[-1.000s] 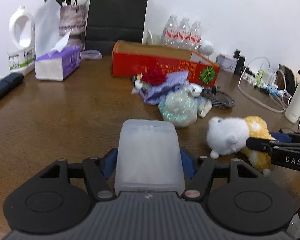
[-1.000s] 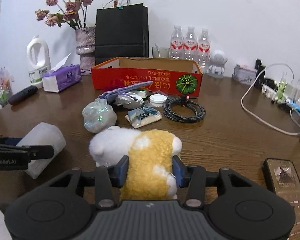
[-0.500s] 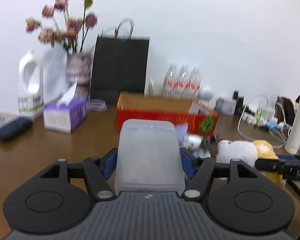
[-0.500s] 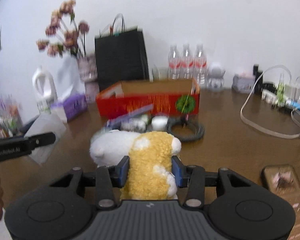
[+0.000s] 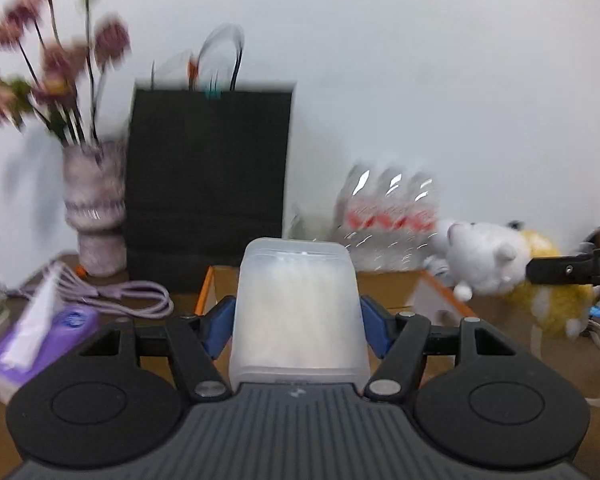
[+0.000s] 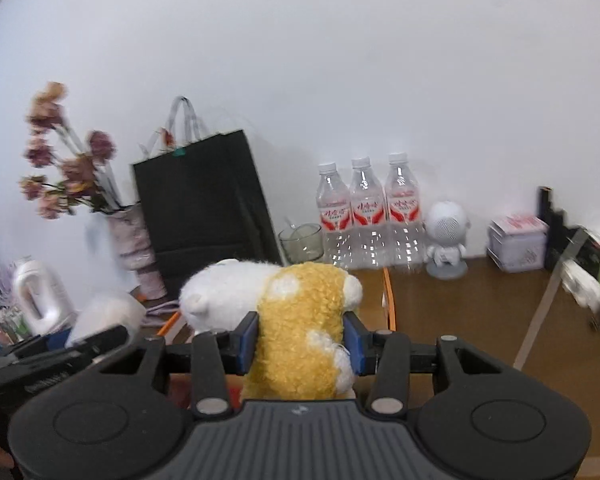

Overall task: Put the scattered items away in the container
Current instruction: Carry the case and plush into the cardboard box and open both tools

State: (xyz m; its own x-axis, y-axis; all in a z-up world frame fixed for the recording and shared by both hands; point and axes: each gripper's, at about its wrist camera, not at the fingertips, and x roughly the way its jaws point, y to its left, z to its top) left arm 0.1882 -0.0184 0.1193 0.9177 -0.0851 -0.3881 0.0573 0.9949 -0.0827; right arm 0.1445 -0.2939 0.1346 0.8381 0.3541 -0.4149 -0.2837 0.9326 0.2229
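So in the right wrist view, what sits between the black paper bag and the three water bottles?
A clear glass cup stands between the black paper bag and the water bottles, against the wall, seen in the right wrist view.

Black paper bag (image 6: 208,208) beside flower vase (image 6: 134,240); three water bottles (image 6: 366,212), white robot figurine (image 6: 446,236) along wall

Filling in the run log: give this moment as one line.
left gripper: shut on frosted plastic tub | right gripper: shut on plush toy | both near cardboard box

Black bag (image 5: 208,176) and bottles (image 6: 366,216) (three) wall off the far side.
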